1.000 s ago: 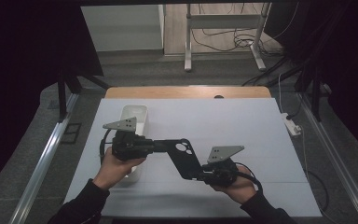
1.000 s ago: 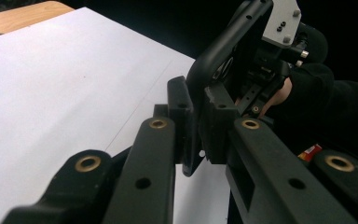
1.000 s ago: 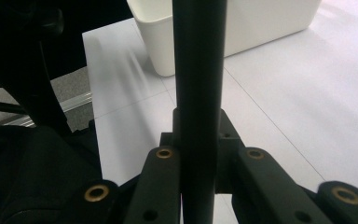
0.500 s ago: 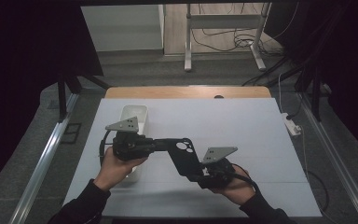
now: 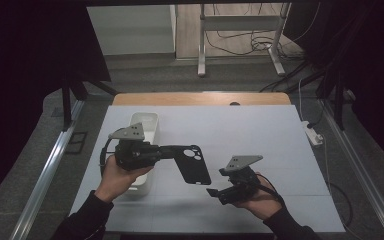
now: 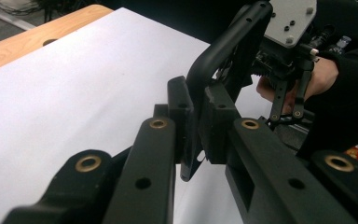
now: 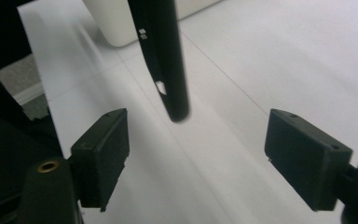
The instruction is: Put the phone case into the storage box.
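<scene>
A black phone case (image 5: pixel 194 165) hangs in the air over the white table (image 5: pixel 260 135), camera cut-out toward the left. My left gripper (image 5: pixel 172 151) is shut on its left end; in the left gripper view the jaws (image 6: pixel 196 121) pinch the case's edge (image 6: pixel 223 42). My right gripper (image 5: pixel 212 192) sits low at the front right, just off the case's lower corner and apart from it. In the right gripper view its jaws (image 7: pixel 200 158) stand wide open, with the case's tip (image 7: pixel 165 56) hanging ahead of the gap.
A white oblong bin (image 5: pixel 147 122) stands on the table's left side, partly under the left hand, and is also seen as the bin (image 7: pixel 116 23) behind the case. A wooden strip (image 5: pixel 200 98) runs along the far edge. A power strip (image 5: pixel 312 134) lies off the right side.
My right gripper has come off the case's lower end and drawn back toward the front right, jaws apart. The left gripper keeps the case and has shifted slightly left.
</scene>
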{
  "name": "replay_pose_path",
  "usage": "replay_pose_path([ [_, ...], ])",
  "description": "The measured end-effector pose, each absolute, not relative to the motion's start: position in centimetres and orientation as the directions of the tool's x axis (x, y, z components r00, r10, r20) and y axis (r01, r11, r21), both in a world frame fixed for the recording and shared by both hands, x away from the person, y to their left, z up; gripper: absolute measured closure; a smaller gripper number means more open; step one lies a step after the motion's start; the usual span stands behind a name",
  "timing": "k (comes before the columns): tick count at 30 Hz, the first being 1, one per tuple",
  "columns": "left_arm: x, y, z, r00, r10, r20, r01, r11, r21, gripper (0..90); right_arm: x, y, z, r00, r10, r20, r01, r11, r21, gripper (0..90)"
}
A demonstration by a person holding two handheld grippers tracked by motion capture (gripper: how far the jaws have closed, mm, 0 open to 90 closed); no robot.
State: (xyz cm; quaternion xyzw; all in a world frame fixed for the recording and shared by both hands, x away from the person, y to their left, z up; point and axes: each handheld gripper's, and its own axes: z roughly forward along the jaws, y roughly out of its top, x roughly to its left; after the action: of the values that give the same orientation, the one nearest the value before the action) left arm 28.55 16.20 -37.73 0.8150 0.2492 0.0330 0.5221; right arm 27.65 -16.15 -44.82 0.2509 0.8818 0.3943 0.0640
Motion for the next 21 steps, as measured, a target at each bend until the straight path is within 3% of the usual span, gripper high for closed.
replay_pose_path([
  [11,28.9,17.2,-37.5,0.864,0.469,-0.184,0.37,-0.343,0.863,82.9,27.4,-17.5,-45.0,-0.822,0.566,0.07,0.445,0.56,0.699,5.1],
  [21,29.5,18.5,-37.0,0.844,0.507,-0.172,0.38,-0.341,0.86,82.9,26.9,-19.4,-45.4,-0.79,0.611,0.053,0.473,0.552,0.687,0.0],
])
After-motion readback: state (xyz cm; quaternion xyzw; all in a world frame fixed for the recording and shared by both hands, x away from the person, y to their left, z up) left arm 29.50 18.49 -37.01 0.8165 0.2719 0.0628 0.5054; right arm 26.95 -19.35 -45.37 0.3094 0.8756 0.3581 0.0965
